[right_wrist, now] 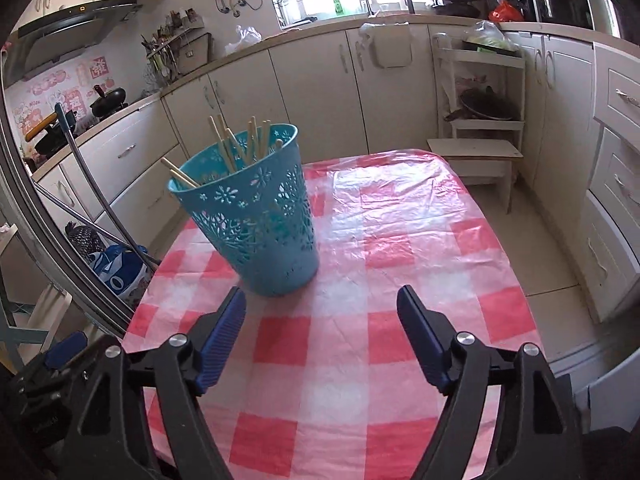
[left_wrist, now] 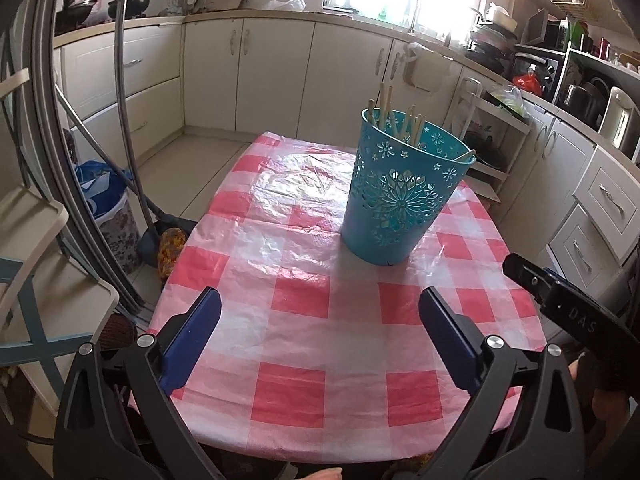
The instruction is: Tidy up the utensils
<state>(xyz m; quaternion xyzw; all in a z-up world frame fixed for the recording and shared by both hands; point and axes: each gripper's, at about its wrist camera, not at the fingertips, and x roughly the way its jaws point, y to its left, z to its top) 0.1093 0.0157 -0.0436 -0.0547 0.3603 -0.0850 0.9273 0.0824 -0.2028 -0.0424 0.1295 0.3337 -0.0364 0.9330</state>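
Landmark for all positions: the teal basket, a perforated plastic bin standing upright on the pink-checked tablecloth.

Left of the basket: bare cloth only, no loose utensil visible on that side in either view.

In the basket: a bundle of wooden chopsticks, pale sticks standing with their upper ends above the rim. Most lean against the far wall, long axes near upright and tilted slightly, fanning apart at the top. One or two lie at a much shallower angle across the rim; in the right wrist view their ends poke out over the basket's left edge.

Right of the basket: bare cloth again. Nothing left on the table to collect, as far as both views show; judgement: the sorting looks done or nearly so.

Grippers, both on the near side of the basket:
- left gripper: jaws wide apart, nothing between them, clear of the basket.
- right gripper: jaws apart, empty, just short of the basket's base.

Handling, judged:
- Chopsticks: light, stiff, thin, smooth wood; likely to roll or pivot in a pinch. Best taken across the shaft on the exposed upper part, jaws square to the long axis, then drawn along that axis.
- Basket: light, thin-walled, slightly flexible, tapered toward the base, so easy to tip. Take hold at the rim, or steady the wall with one gripper while the other works.
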